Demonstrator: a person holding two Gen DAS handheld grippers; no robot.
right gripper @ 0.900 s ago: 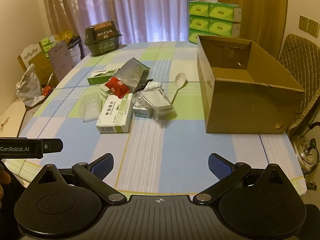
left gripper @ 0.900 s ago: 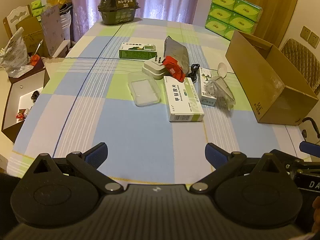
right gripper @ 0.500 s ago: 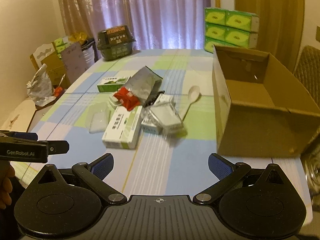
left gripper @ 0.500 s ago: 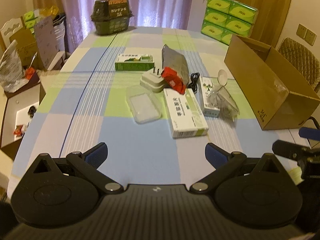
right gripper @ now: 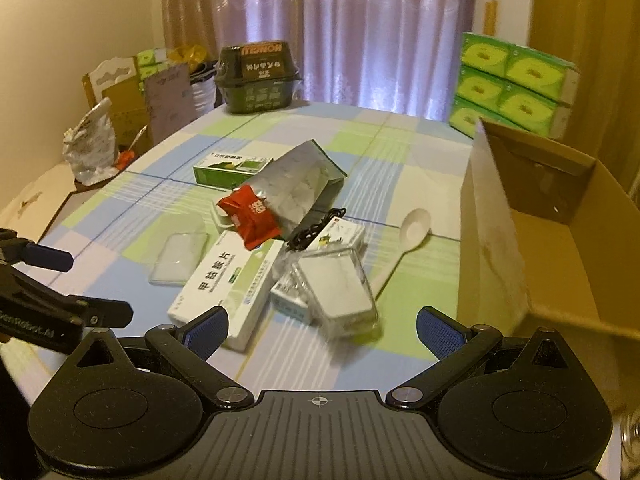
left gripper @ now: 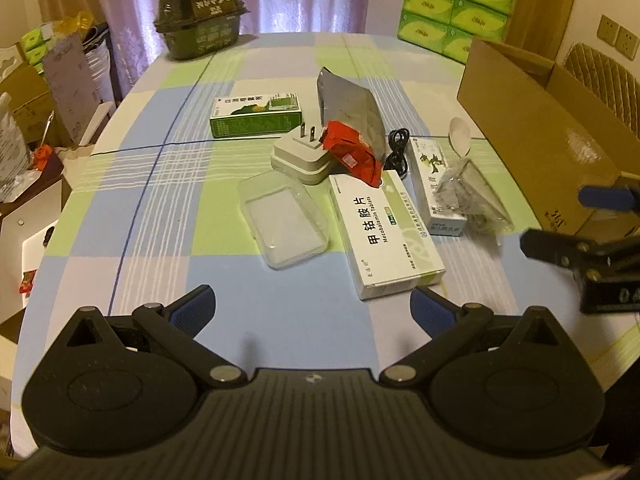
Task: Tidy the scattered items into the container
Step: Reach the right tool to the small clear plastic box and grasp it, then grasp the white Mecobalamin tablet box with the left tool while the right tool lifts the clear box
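A heap of items lies mid-table: a white medicine box, a clear plastic case, a white plug adapter, a red packet, a silver pouch, a green box, a black cable, a white spoon and a clear bag over a small box. The open cardboard box stands to the right. My left gripper and right gripper are both open and hold nothing, just short of the heap.
A dark green tub sits at the table's far end. Green tissue packs are stacked at the back right. Clutter and cardboard fill the floor on the left, a padded chair on the right.
Both grippers have moved forward over the table toward the heap, so the items look larger and closer. Both stay open. Nothing on the table has shifted.
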